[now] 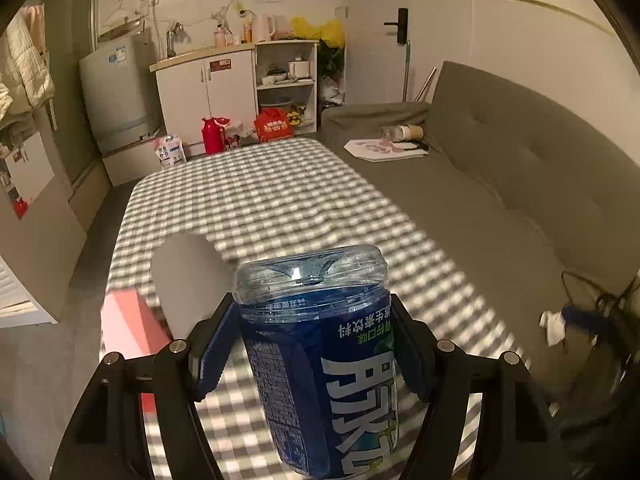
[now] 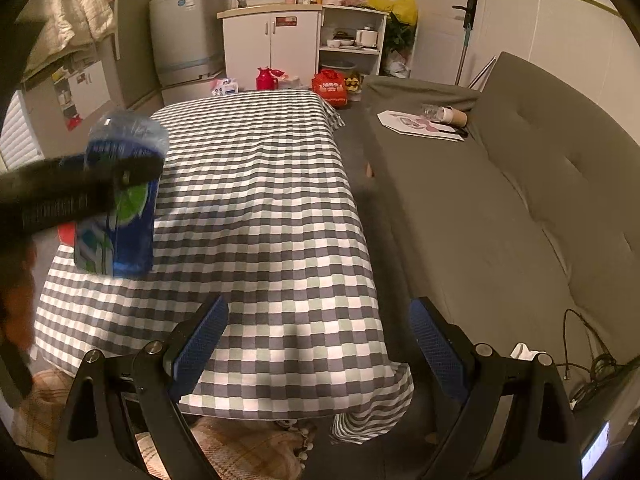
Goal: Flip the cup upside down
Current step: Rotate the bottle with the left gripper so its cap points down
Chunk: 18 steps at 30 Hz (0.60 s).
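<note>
- The left hand-held gripper (image 1: 316, 344) clamps the cup (image 1: 320, 360), a cut-off clear bottle with a blue label, between its blue pads (image 1: 214, 348)
- The cup is inverted: its print reads upside down and its clear base points up
- It hangs in the air over the near left of the checked table (image 2: 260, 200)
- The right hand-held gripper (image 2: 316, 344) is spread wide and holds nothing, level over the table's near edge, the grey sofa (image 2: 500, 220) at its right
</note>
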{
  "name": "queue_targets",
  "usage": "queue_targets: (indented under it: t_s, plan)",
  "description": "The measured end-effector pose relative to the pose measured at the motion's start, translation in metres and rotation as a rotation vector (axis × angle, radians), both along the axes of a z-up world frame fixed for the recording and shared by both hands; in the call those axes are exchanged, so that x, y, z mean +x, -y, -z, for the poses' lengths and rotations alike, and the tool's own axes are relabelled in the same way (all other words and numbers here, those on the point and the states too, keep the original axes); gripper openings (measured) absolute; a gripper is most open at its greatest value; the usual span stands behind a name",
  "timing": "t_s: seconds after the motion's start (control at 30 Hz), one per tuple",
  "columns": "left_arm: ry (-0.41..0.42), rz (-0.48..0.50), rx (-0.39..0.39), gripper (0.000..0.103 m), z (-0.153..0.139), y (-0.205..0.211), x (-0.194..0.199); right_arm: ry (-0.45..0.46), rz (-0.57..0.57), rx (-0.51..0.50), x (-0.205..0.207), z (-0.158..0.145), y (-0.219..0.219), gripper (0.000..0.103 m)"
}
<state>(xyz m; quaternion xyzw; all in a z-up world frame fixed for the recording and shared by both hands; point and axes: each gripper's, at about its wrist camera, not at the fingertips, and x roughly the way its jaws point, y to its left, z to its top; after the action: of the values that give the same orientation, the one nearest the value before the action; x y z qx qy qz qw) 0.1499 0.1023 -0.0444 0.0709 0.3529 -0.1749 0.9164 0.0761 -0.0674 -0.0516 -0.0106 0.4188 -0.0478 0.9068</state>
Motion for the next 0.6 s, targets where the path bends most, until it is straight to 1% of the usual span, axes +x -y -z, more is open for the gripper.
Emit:
queue_targets:
  t_s: [0.07, 0.1, 0.13, 0.23, 0.4, 0.57, 0.6]
  plan:
    - [-0.026, 0.004, -0.005, 0.073, 0.011, -0.005, -0.008, 0.000, -0.001, -0.004, -0.001, 0.000, -0.001, 0.092]
    - [-0.020, 0.003, -0.015, 0.071, 0.013, -0.007, -0.013, 0.000, -0.001, -0.004, 0.000, -0.001, -0.001, 0.092]
    - [0.003, 0.002, -0.035, 0.070, 0.012, -0.011, -0.020, 0.001, 0.000, -0.005, -0.001, -0.001, -0.001, 0.092]
    - [0.016, 0.011, -0.032, 0.070, 0.010, -0.014, -0.027, 0.002, -0.002, -0.005, -0.001, -0.002, -0.003, 0.092]
    - [0.001, 0.000, -0.050, 0.070, 0.008, -0.022, -0.037, 0.008, -0.016, -0.007, -0.002, -0.006, -0.007, 0.092]
    - [-0.007, 0.005, -0.040, 0.071, 0.006, -0.025, -0.050, 0.016, -0.008, -0.002, -0.005, -0.010, -0.006, 0.092]
    - [-0.008, 0.006, -0.036, 0.072, 0.006, -0.025, -0.052, 0.015, -0.008, -0.001, -0.005, -0.010, -0.006, 0.092]
